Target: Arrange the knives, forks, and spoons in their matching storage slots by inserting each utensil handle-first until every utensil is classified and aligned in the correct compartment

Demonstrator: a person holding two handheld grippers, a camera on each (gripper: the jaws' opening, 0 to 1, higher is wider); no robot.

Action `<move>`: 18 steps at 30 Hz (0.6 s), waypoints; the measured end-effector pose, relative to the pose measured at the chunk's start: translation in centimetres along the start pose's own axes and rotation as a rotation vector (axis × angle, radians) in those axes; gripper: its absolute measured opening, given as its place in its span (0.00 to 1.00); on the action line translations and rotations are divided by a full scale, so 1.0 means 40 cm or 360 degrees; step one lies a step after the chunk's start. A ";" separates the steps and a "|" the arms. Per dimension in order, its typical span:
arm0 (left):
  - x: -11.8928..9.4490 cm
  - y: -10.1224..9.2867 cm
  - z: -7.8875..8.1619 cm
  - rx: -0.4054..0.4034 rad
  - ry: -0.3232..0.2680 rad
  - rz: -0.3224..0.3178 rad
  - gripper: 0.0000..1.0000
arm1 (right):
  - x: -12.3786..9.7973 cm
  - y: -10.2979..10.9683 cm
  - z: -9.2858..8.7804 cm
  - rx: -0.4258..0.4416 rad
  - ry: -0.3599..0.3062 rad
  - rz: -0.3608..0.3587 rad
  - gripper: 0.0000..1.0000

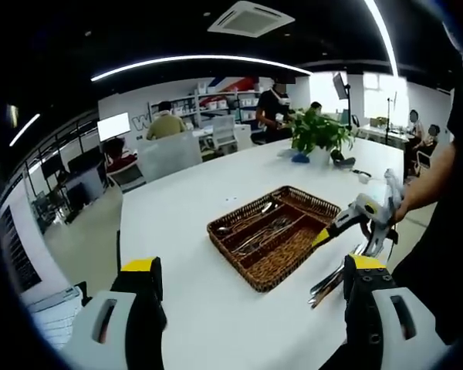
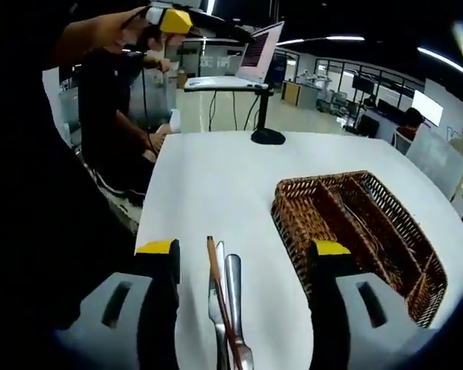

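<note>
A brown wicker basket (image 1: 231, 258) with several compartments stands on the white table (image 1: 177, 216); metal utensils (image 1: 258, 231) lie in its compartments. My left gripper (image 1: 255, 266) is open, back from the basket's near corner, with nothing between its jaws. Loose utensils (image 1: 332, 281) lie on the table to the basket's right, with my right gripper (image 1: 347, 239) over them. In the right gripper view, my right gripper (image 2: 243, 248) is open and its jaws straddle the loose utensils (image 2: 230, 304), one of them brown-handled. The basket (image 2: 289, 223) sits just to the right. The left gripper (image 2: 170, 19) shows at top left.
A potted plant (image 1: 320, 131) stands at the table's far end. A laptop on a stand (image 2: 251, 58) is at another end. A seated person (image 2: 112, 116) is beside the table, and others are in the office behind. The holder's arm (image 1: 432, 181) reaches in from the right.
</note>
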State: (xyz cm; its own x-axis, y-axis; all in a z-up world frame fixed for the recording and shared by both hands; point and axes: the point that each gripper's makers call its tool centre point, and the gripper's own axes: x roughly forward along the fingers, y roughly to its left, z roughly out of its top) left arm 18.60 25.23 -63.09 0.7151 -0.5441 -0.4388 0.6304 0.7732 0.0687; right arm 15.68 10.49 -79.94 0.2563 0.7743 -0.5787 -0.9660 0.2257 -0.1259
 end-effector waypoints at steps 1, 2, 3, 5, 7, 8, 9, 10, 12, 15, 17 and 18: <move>0.000 -0.001 0.000 -0.0003 -0.0001 -0.0001 0.99 | 0.005 0.004 -0.003 -0.0010 0.0005 0.0006 0.61; 0.000 -0.001 0.000 -0.0004 -0.0002 0.0001 0.99 | 0.008 0.009 -0.005 -0.0016 0.0007 0.0017 0.58; -0.001 0.000 0.000 -0.0006 -0.0002 0.0003 0.99 | 0.011 0.013 -0.007 -0.0023 0.0009 0.0028 0.55; -0.004 -0.003 -0.007 -0.0016 0.0007 0.0005 0.99 | 0.037 0.034 -0.031 -0.0070 0.0048 0.0078 0.50; -0.007 -0.007 -0.010 -0.0026 0.0011 0.0005 0.99 | 0.051 0.038 -0.054 -0.0113 0.0093 0.0089 0.43; -0.008 -0.008 -0.012 -0.0031 0.0013 0.0006 0.99 | 0.058 0.039 -0.059 -0.0111 0.0092 0.0094 0.40; -0.010 -0.009 -0.013 -0.0034 0.0015 0.0006 0.99 | 0.064 0.040 -0.064 -0.0119 0.0095 0.0098 0.36; -0.010 -0.009 -0.014 -0.0038 0.0016 0.0004 0.99 | 0.072 0.042 -0.077 -0.0126 0.0117 0.0112 0.32; -0.009 -0.010 -0.018 -0.0039 0.0026 0.0000 0.99 | 0.083 0.051 -0.092 -0.0164 0.0146 0.0157 0.23; -0.009 -0.006 -0.019 -0.0036 0.0033 0.0002 0.99 | 0.095 0.061 -0.106 -0.0176 0.0159 0.0192 0.19; -0.011 0.006 -0.011 -0.0047 0.0018 0.0021 0.99 | 0.095 0.068 -0.107 -0.0190 0.0163 0.0225 0.12; -0.013 0.010 -0.007 -0.0048 0.0016 0.0023 0.99 | 0.096 0.071 -0.106 -0.0192 0.0158 0.0234 0.11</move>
State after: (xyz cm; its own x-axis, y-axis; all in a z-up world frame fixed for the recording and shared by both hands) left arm 18.40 25.91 -63.11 0.7209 -0.5297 -0.4469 0.6106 0.7905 0.0480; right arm 13.76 11.61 -85.95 0.1136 0.7301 -0.6738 -0.9913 0.0376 -0.1263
